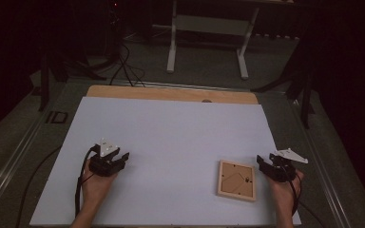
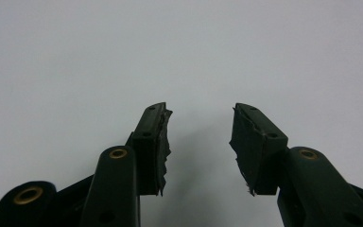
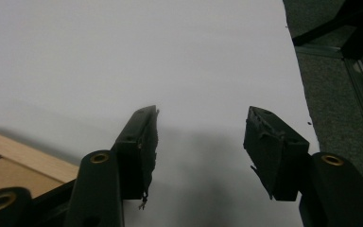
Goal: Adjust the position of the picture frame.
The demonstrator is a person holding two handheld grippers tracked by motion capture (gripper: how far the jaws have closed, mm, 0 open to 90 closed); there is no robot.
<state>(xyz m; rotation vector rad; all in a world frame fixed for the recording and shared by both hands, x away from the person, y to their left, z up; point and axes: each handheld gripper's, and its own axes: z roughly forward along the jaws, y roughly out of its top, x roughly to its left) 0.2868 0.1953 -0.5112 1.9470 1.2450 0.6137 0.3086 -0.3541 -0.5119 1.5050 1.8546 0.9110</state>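
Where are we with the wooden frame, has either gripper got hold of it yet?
Nothing looks done yet. The wooden frame lies flat, back side up, on the white sheet, untouched. The right gripper sits just beside the frame's right edge, jaws open with nothing between them. The left gripper rests far off on the sheet, also open and empty. Reaching and gripping the frame is all still ahead.

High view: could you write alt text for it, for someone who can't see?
A wooden picture frame lies back-up on a white table, just left of the open right gripper. The open left gripper rests over bare table far to its left, each held in a person's hand.
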